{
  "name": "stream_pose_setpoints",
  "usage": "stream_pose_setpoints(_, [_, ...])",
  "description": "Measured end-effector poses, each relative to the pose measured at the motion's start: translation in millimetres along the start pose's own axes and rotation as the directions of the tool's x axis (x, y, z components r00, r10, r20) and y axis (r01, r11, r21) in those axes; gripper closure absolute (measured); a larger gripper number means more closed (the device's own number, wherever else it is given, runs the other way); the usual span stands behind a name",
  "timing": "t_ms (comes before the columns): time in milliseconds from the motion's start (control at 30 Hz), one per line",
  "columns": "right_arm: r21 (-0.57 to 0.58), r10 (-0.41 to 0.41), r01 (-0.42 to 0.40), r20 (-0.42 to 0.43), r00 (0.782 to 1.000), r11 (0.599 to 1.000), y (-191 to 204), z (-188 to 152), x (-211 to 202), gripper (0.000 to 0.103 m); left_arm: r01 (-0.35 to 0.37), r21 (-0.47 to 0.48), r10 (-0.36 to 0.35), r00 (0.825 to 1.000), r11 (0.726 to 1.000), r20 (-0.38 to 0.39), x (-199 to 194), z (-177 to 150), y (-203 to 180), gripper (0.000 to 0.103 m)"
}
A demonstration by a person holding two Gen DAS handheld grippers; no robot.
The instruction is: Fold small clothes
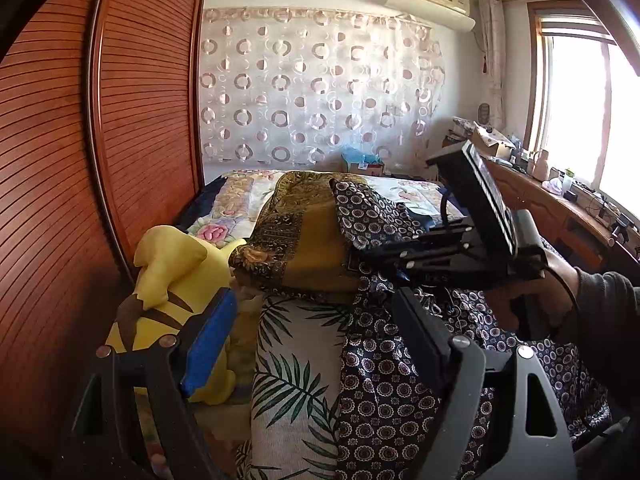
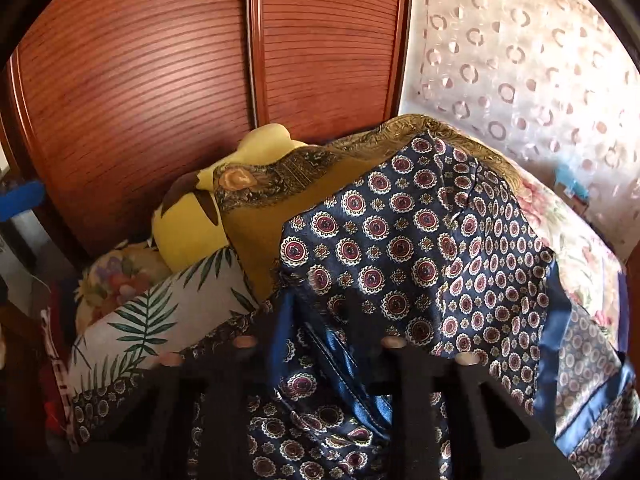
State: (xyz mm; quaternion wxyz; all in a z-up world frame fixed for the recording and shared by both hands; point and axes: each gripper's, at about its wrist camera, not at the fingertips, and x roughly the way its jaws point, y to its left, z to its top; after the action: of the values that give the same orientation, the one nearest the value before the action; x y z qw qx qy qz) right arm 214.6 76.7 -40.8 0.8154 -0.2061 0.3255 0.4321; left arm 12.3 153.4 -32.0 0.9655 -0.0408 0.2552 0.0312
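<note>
Seen first through the left wrist camera, the left gripper (image 1: 316, 344) stands with its jaws spread wide and nothing between them; the blue pad (image 1: 210, 344) of one finger and the dark plate of the other frame a gap in which a leaf-print cloth (image 1: 296, 364) shows, but neither finger touches it. The navy patterned garment (image 1: 384, 376) lies just ahead of and to the right of these jaws, running from low beside the dark finger up and away toward the right gripper (image 1: 360, 246). That gripper comes in from the right, level with the top of the pile, and its tips are at the upper edge of the garment where it drapes over a mustard cloth (image 1: 312, 252). A yellow plush toy (image 1: 172, 300) sits to the left of the left jaws, against the wooden wardrobe (image 1: 132, 120).

Next, in the right wrist view, the navy patterned garment (image 2: 420, 248) spills directly ahead of the right gripper (image 2: 320, 336), its satin fabric bunched between the two dark fingers and hanging down through them. The jaws look closed on this fold, though the contact itself is lost in shadow. The garment's length runs away from the jaws and down to the right, across the bed (image 2: 576, 248).

By this layout, the coming move likely turns on the left jaws reaching right to the garment's hanging edge.
</note>
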Motion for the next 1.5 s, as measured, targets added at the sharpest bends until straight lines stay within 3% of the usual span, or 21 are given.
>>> stream_pose_setpoints(33, [0.009,-0.009,0.009,0.007,1.0,1.0,-1,2,1,0.095,0.002,0.001,-0.002,1.0,1.0,0.002,0,0,-2,0.022])
stream_pose_setpoints(200, [0.08,-0.063,0.057,0.074,0.995,0.995,-31,7,-17,0.096,0.018,0.012,-0.018,1.0,1.0,0.013,-3,2,-10,0.022])
stream_pose_setpoints(467, [0.197,-0.184,0.165,0.083,0.979,0.966,-68,5,-33,0.096,0.054,0.049,-0.053,0.999,0.997,-0.008,6,1,-28,0.022])
stream_pose_setpoints(567, [0.243,-0.242,0.218,0.075,0.967,0.945,-76,4,-36,0.08,0.064,0.055,-0.063,0.998,0.996,-0.018,10,1,-36,0.022])
stream_pose_setpoints(667, [0.238,-0.235,0.211,0.08,0.969,0.948,-63,0,-48,0.058,0.065,0.073,-0.063,0.998,0.995,-0.027,13,2,-45,0.022])
stream_pose_setpoints(1000, [0.26,-0.232,0.199,0.103,0.967,0.945,-55,-39,-91,0.055,0.088,0.088,-0.085,0.996,0.992,-0.038,19,5,-62,0.022])
stream_pose_setpoints(1233, [0.26,-0.216,0.187,0.085,0.973,0.947,-48,-92,-139,0.055,0.108,0.088,-0.104,0.993,0.99,-0.048,28,5,-79,0.022])
stream_pose_setpoints(1367, [0.258,-0.261,0.237,0.066,0.963,0.937,-46,-122,-162,0.055,0.129,0.093,-0.123,0.99,0.987,-0.063,34,2,-88,0.022])
stream_pose_setpoints(1433, [0.259,-0.285,0.262,0.052,0.957,0.93,-47,-133,-173,0.049,0.139,0.098,-0.131,0.988,0.986,-0.077,39,1,-94,0.022])
stream_pose_setpoints(1500, [0.28,-0.319,0.295,0.041,0.947,0.914,-50,-147,-184,0.033,0.151,0.101,-0.142,0.986,0.983,-0.091,45,-3,-101,0.022])
